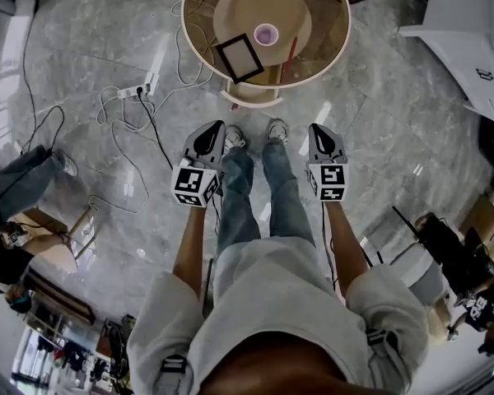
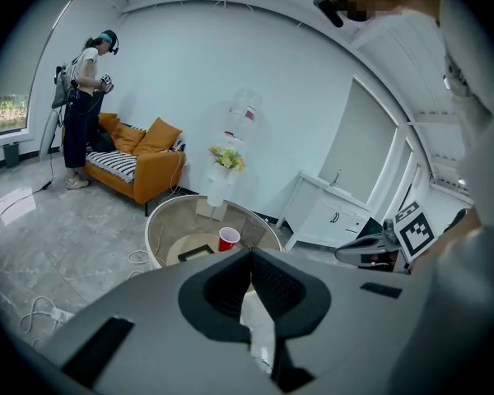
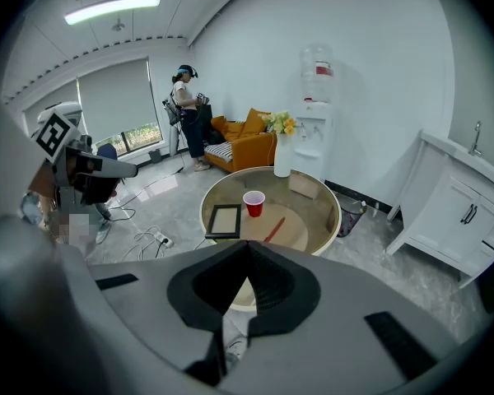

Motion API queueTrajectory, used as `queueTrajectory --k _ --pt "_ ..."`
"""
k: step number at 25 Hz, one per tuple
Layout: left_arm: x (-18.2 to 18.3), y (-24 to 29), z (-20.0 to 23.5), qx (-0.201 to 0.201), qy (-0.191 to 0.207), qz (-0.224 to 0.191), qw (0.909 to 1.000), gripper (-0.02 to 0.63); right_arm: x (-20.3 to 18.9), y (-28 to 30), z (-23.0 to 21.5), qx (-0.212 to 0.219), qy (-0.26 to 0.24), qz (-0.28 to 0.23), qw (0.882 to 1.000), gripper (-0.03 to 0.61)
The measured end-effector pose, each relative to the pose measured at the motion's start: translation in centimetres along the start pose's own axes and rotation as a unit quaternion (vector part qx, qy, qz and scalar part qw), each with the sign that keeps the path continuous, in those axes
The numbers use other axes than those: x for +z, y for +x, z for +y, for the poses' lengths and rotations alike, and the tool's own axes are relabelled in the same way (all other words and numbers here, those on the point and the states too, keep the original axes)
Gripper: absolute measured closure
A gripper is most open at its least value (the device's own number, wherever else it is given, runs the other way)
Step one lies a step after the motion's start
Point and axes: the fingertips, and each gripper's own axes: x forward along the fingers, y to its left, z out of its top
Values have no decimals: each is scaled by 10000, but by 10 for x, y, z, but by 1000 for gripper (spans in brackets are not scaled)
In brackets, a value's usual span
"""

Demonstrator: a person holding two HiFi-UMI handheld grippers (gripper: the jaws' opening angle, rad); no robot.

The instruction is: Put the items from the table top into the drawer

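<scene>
Left tongs (image 1: 216, 127) clenched, empty; right tongs (image 1: 318, 128) clenched, empty; both apart from round desk (image 1: 191, 49) bearing cup (image 1: 266, 34), frame (image 1: 240, 58), red stick (image 1: 292, 53).

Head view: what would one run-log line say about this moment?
stage: nothing picked yet | left gripper: shut, empty | right gripper: shut, empty | table: cup, frame, red stick

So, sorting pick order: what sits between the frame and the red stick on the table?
The cup, standing slightly farther back than the frame and stick; clearest in the head view.
</scene>
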Motion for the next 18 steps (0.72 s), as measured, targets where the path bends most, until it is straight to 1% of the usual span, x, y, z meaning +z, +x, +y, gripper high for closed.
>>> queueTrajectory --k 7,14,18 --pt "-19 21 15 7 11 23 10000 598 -30 16 -8 -67 82 146 9998 555" --pt "-50 44 29 75 -115 167 9998 598 -53 44 -11 2 159 223 9996 554" --pt "-64 55 29 70 -89 236 9997 598 -61 60 -12 54 173 212 9996 555"
